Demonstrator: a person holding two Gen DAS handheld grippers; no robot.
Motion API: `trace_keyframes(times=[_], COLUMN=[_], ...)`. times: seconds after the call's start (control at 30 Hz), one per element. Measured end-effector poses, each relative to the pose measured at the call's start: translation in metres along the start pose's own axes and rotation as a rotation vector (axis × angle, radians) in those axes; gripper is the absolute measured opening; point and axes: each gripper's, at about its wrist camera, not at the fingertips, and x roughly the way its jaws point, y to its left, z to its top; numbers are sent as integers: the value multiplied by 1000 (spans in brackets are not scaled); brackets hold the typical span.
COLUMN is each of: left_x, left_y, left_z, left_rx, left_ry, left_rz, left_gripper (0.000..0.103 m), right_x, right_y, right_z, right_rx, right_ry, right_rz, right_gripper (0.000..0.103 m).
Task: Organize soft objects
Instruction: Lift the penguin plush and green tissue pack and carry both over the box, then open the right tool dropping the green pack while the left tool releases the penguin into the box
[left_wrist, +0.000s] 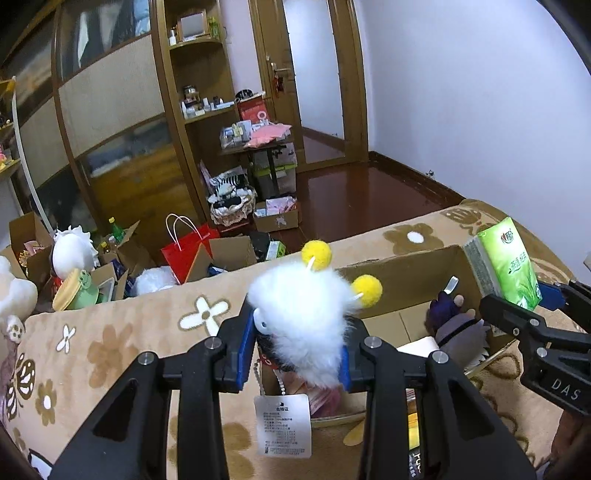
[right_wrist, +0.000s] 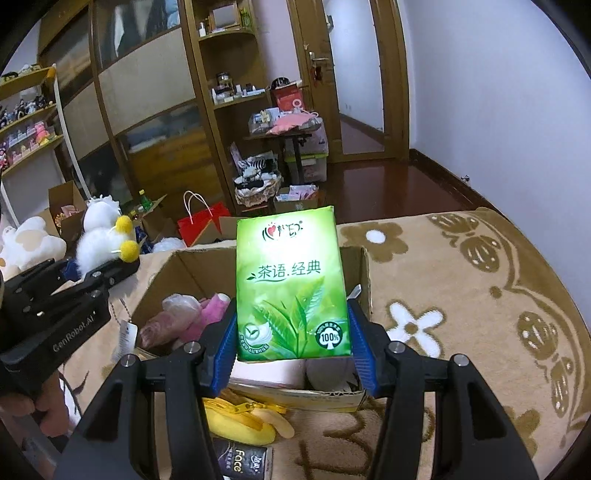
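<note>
Open brown cardboard box (right_wrist: 364, 269) on floral beige bed cover (right_wrist: 461, 295): partly filled, pink plush (right_wrist: 212, 308) inside. Pending: white fluffy plush toy with yellow pompoms (left_wrist: 306, 314), clamped in left gripper (left_wrist: 295, 354); green plastic-wrapped tissue pack (right_wrist: 291, 284), clamped in right gripper (right_wrist: 293, 350), above box. Yellow soft item (right_wrist: 240, 421) outside box.

Two grippers are in view, the left gripper (left_wrist: 297, 354) and the right gripper (right_wrist: 293, 354), each with two blue-padded fingers (right_wrist: 225, 350); one green tissue pack (right_wrist: 291, 284) stands between the right pair; one white fluffy toy (left_wrist: 306, 321) sits between the left pair, bearing two yellow pom-poms (left_wrist: 317, 254) and one white paper tag (left_wrist: 282, 424); one open cardboard box (right_wrist: 364, 273) rests on the bed's floral blanket (right_wrist: 480, 295); one purple plush (left_wrist: 456, 321) and one pink plush (right_wrist: 192, 317) lie inside it; one yellow soft item (right_wrist: 240, 421) lies just beside the box; one red paper bag (left_wrist: 188, 251) stands on the floor beyond.
</note>
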Motion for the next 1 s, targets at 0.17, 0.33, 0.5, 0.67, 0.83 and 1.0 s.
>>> trace_keyframes(times=[0.17,0.33,0.5,0.67,0.83,1.0], left_x=[13,24,36,43,47,49], left_y=[1,-1,-2,-2,-2,1], left_z=[-4,-6,-11,-15,-18,-21], left_rx=[-10,4,-18,-10,-3,-23], left_ry=[49,78,133,154,170,186], left_rz=[-29,-24,-90,-72,-57,-77], left_gripper=[34,35,35,36,36,53], right_x=[10,17,24,29,31,31], right_y=[5,7,5,3,1,0], right_z=[-2,-2,-5,-7,-9,-10], right_rx=[-23,-41,-39,-37,-29,-27], right_ry=[18,31,53,72,86,83], right_rz=[0,-5,3,6,8,9], right_gripper=[57,57,57,57,58,58])
